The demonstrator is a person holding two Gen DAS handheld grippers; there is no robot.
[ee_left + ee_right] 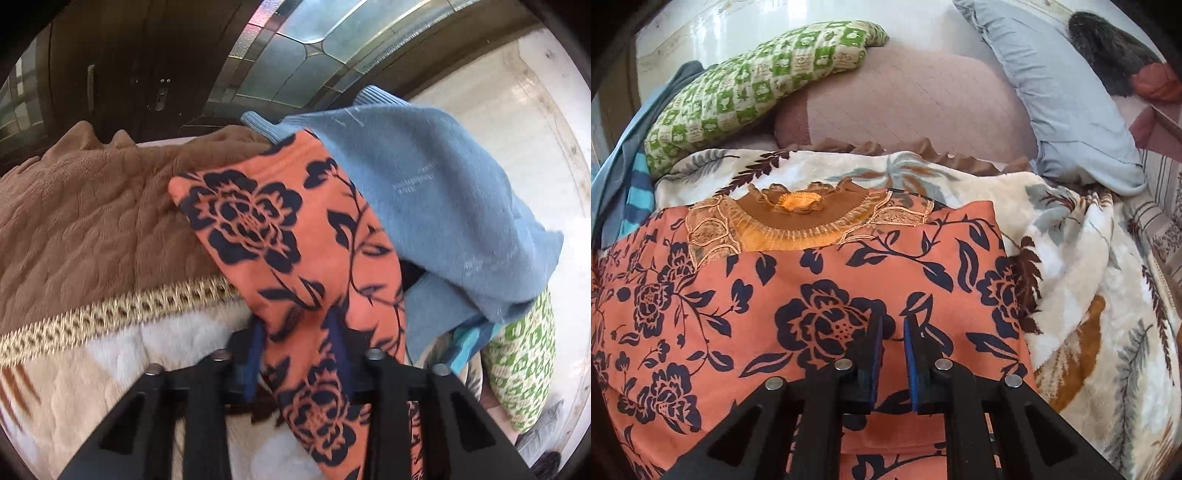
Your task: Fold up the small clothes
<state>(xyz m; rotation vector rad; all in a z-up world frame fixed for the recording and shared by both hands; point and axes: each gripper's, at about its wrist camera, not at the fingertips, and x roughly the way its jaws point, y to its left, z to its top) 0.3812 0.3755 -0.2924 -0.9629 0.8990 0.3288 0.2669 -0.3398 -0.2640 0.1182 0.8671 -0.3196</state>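
The left gripper point(295, 354) grasps a strip of the orange dress point(314, 251). The right gripper point(891, 354), fingers nearly clenched, pinches the dress point(812, 295) on the bed. A blue sweater point(436, 192) lies at 2 o'clock.

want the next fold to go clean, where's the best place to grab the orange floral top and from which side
Grip the orange floral top at an outer edge or corner, such as its right side edge, coming in low from the blanket side. The middle lies flat, giving pads nothing to pinch, and the embroidered neckline is thicker. Probably best one corner per gripper.
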